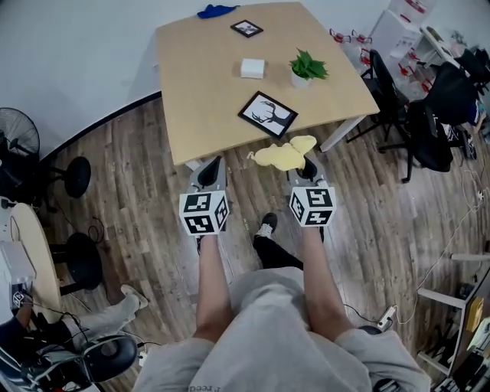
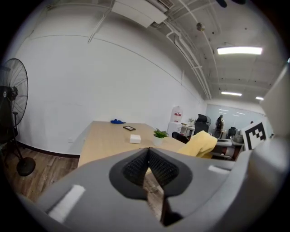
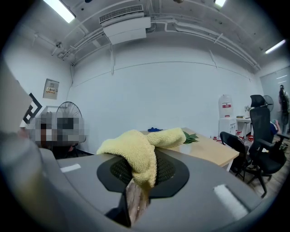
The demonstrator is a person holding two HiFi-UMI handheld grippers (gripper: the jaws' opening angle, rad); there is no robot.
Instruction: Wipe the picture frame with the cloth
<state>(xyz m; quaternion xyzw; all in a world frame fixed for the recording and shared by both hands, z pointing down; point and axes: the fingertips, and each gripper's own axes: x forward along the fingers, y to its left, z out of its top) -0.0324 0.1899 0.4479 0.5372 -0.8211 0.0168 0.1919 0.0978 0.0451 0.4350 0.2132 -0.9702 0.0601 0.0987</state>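
A black picture frame point(image 1: 268, 114) with a deer print lies near the front edge of the wooden table point(image 1: 199, 84). A smaller black frame point(image 1: 246, 28) lies at the table's far end, also seen as the small frame point(image 2: 129, 128) in the left gripper view. My right gripper point(image 1: 306, 170) is shut on a yellow cloth point(image 1: 285, 155), which drapes over its jaws point(image 3: 142, 154). My left gripper point(image 1: 209, 173) is shut with nothing in it and hangs over the floor just short of the table's front edge. The yellow cloth point(image 2: 199, 144) shows to its right.
On the table stand a white box point(image 1: 253, 67), a small potted plant point(image 1: 307, 67) and a blue cloth point(image 1: 216, 11) at the far edge. Office chairs point(image 1: 398, 99) stand to the right, a fan point(image 1: 19, 138) and stools to the left. The person's legs and feet are below.
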